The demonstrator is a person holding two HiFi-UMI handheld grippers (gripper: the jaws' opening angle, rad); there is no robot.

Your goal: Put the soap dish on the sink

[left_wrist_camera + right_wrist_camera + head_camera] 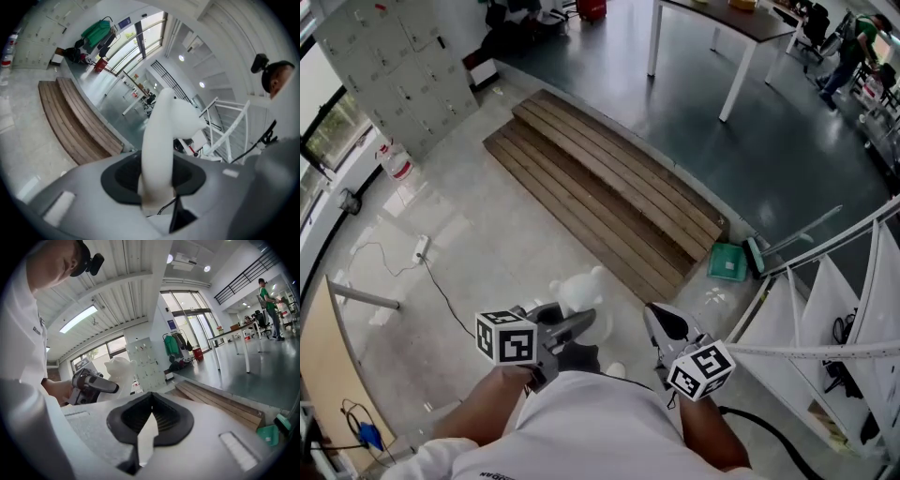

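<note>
A white, animal-shaped soap dish (pixel 579 291) is held out in front of the person, above the pale floor. My left gripper (pixel 584 324) is shut on it. In the left gripper view the soap dish (pixel 161 140) rises as a white column from between the dark pads (pixel 121 177) of the left gripper (pixel 157 177). My right gripper (pixel 662 322) is beside it on the right, with nothing in it. In the right gripper view the right gripper (pixel 150 414) has its pads together, and the soap dish (pixel 120 372) shows to the left in the other gripper. No sink is in view.
Low wooden steps (pixel 609 192) lie ahead, with a green dustpan (pixel 728 262) at their right end. White railings (pixel 825 309) stand on the right. Grey lockers (pixel 394 66) are far left, a white table (pixel 727 37) far back, and a cable (pixel 431 281) runs across the floor.
</note>
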